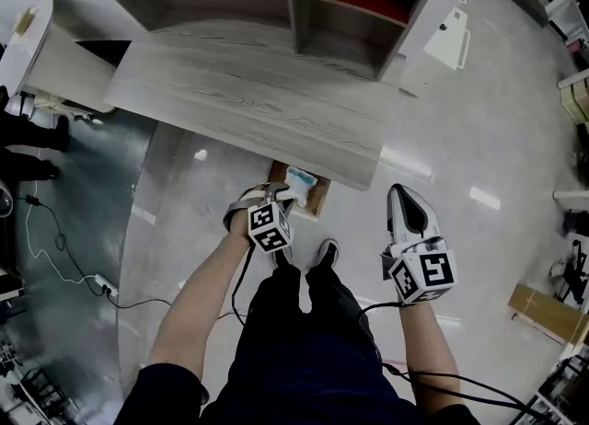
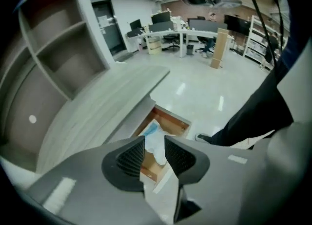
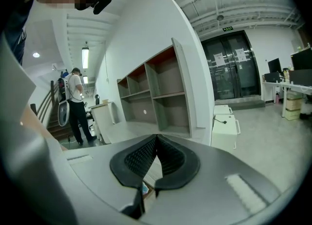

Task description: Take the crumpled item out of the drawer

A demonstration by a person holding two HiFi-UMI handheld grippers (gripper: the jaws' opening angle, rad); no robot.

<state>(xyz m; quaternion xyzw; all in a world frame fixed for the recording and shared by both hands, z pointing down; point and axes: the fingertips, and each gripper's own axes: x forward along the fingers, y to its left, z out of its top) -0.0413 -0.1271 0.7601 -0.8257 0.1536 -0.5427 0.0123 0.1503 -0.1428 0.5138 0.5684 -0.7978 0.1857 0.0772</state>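
Observation:
A wooden drawer (image 1: 314, 200) stands pulled out from under the grey desk top (image 1: 248, 101). Over it is the crumpled item (image 1: 300, 178), white with a pale blue part. My left gripper (image 1: 285, 196) is at the drawer, and in the left gripper view its jaws (image 2: 155, 144) are shut on the crumpled item (image 2: 156, 143), with the drawer (image 2: 171, 124) behind it. I cannot tell whether the item has left the drawer's floor. To the right, my right gripper (image 1: 403, 197) hangs above the floor, away from the drawer. Its jaws (image 3: 156, 139) are shut with nothing in them.
An open shelf unit (image 1: 304, 0) stands on the far side of the desk. A white box (image 1: 453, 37) sits on the floor at the right. Cables (image 1: 64, 262) run over the floor at the left. A person (image 3: 75, 104) stands farther off.

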